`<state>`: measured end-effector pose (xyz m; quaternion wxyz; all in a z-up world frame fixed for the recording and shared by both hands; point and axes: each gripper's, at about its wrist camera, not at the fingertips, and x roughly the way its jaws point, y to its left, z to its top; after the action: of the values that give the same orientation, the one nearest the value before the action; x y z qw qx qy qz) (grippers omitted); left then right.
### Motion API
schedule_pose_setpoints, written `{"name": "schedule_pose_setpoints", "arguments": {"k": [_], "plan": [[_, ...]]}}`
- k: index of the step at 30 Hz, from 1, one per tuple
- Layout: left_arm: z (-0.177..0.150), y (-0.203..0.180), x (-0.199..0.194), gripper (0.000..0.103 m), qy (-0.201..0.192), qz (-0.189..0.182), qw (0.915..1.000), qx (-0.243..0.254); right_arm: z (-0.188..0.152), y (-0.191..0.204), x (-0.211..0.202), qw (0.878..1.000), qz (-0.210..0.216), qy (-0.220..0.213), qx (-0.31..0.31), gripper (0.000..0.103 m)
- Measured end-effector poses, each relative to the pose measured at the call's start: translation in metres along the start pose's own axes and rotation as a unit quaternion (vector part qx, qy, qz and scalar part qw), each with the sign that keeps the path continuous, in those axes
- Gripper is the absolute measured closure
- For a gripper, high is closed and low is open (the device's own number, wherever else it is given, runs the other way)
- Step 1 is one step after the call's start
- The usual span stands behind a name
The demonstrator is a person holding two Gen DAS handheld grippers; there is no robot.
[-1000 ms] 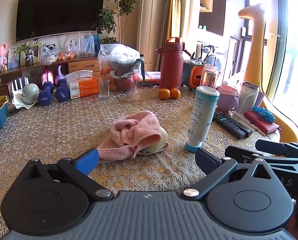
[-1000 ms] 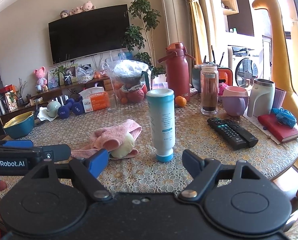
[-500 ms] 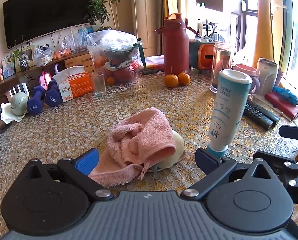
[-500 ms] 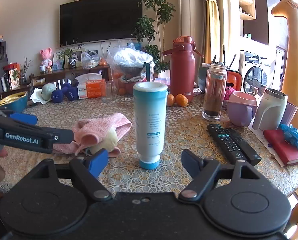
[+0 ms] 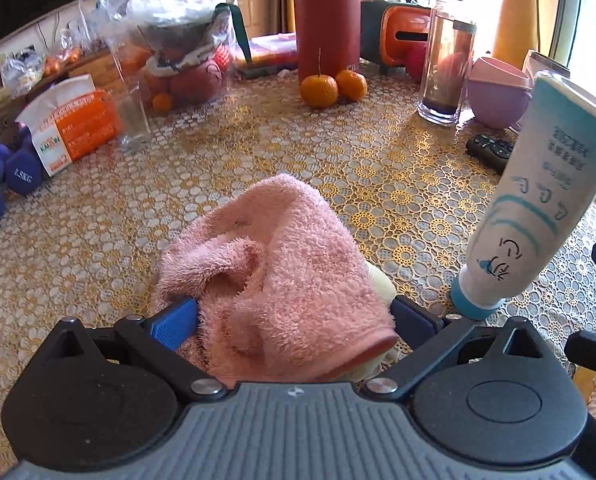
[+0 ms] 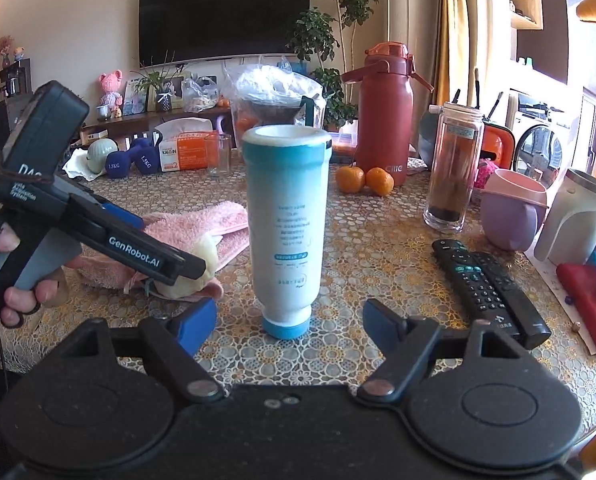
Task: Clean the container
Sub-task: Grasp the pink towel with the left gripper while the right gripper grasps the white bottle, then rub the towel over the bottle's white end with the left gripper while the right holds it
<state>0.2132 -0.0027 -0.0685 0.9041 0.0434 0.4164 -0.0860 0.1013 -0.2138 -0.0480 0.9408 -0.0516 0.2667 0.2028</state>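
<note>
I am at a round table [image 6: 378, 264] covered with a gold, lace-patterned cloth and crowded with household things. I hold a two-finger gripper in each hand.

The container I am to clean is a tall white and teal bottle [image 6: 287, 224]. It stands upside down on its blue cap, long axis upright, directly ahead of my right gripper [image 6: 289, 320]. That gripper's fingers are spread wide and empty, one to each side of the cap but short of it, not touching. This is the nearer tool for the bottle.

To the bottle's left lies a crumpled pink towel [image 5: 273, 276] over a pale cream object, possibly a sponge; too little shows to be sure. My left gripper [image 5: 293, 316] is spread open with the towel bunched between its fingers. The blue left pad touches the pile, but nothing is clamped. From this gripper the bottle stands off to the right, near its right finger.

My judgement is that the next move turns on closing the left fingers on the towel and the right fingers on the upright bottle, low on the body so it does not tip.

Smaller things: a red jug [image 6: 384, 116] marked "CIIIC", a black remote [image 6: 490, 288], two oranges [image 6: 364, 180], purple dumbbells [image 6: 131, 164] marked "1.5KG", and an orange box [image 5: 73, 128] whose brand looks like "KAIJIN".

My left gripper's side reads "GenRobot.AI". The bottle's print is upside down and too small to read.
</note>
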Motion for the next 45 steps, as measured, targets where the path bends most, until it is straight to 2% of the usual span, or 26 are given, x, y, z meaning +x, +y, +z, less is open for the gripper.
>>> {"name": "schedule_pose_setpoints", "arguments": {"k": [4, 13, 14, 19, 22, 28, 34, 38, 39, 40, 45], "plan": [[0.001, 0.01, 0.016, 0.0, 0.025, -0.034, 0.9988, -0.023, 0.0, -0.007, 0.009, 1.0, 0.008, 0.009, 0.012, 0.023], [0.002, 0.008, 0.022, 0.001, 0.017, -0.031, 0.9993, -0.012, 0.006, -0.015, 0.034, 0.999, 0.035, 0.017, 0.008, 0.024], [0.001, 0.008, 0.021, 0.002, 0.014, -0.031, 0.9993, -0.013, 0.007, -0.015, 0.038, 0.999, 0.036, 0.018, 0.005, 0.024], [0.002, 0.005, 0.013, 0.029, 0.002, -0.038, 0.9991, -0.016, 0.011, -0.016, 0.051, 0.999, 0.04, 0.02, -0.008, 0.024], [0.002, 0.005, 0.009, 0.037, -0.005, -0.034, 0.9993, -0.017, 0.014, -0.014, 0.056, 0.999, 0.038, 0.018, -0.024, 0.024], [0.001, 0.011, -0.003, 0.044, -0.027, -0.022, 0.9989, -0.031, 0.016, -0.01, 0.059, 0.999, 0.033, 0.008, -0.031, 0.025], [0.002, 0.019, -0.029, 0.045, -0.056, -0.037, 0.9965, -0.049, 0.018, -0.003, 0.06, 0.999, 0.029, 0.0, -0.045, 0.026], [0.001, 0.023, -0.047, 0.046, -0.07, -0.045, 0.9951, -0.053, 0.02, -0.001, 0.062, 0.999, 0.023, 0.001, -0.041, 0.032], [0.001, 0.023, -0.052, 0.046, -0.073, -0.045, 0.9949, -0.052, 0.021, -0.001, 0.062, 0.999, 0.022, 0.001, -0.042, 0.037], [0.001, 0.022, -0.057, 0.046, -0.078, -0.044, 0.9948, -0.048, 0.022, 0.0, 0.062, 0.999, 0.019, 0.002, -0.043, 0.051], [0.0, 0.016, -0.088, 0.047, -0.104, -0.055, 0.9923, -0.039, 0.023, 0.003, 0.062, 0.999, 0.016, 0.009, -0.045, 0.054]]}}
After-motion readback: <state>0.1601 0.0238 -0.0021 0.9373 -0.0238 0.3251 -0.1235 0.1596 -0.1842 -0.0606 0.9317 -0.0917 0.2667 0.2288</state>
